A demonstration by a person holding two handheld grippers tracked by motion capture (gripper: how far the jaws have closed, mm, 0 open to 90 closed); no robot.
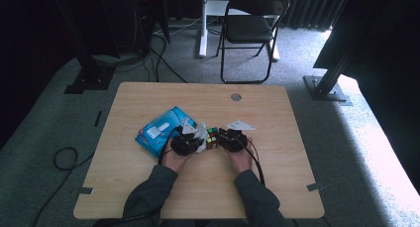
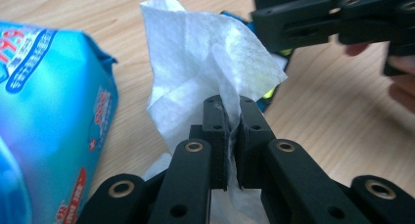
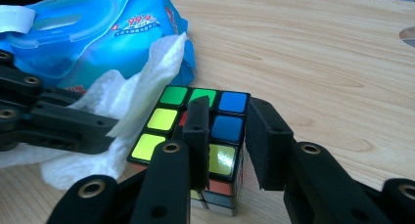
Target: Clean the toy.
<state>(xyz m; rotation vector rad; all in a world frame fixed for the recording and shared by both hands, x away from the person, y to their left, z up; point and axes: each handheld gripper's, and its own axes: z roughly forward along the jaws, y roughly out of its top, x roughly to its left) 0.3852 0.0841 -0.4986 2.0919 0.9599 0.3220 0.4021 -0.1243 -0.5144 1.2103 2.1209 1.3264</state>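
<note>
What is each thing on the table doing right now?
Left gripper: shut on the wet wipe.
Wet wipe: crumpled, lifted against the puzzle cube.
Right gripper: shut on the puzzle cube.
Puzzle cube: scrambled, sitting on the table.
Wipes pack: lying flat, lid closed.

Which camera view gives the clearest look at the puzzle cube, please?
The right gripper view: the puzzle cube sits close up between that gripper's jaws, its coloured stickers distinct. The high view shows it small between both grippers; in the left gripper view the white wipe hides nearly all of it.
</note>
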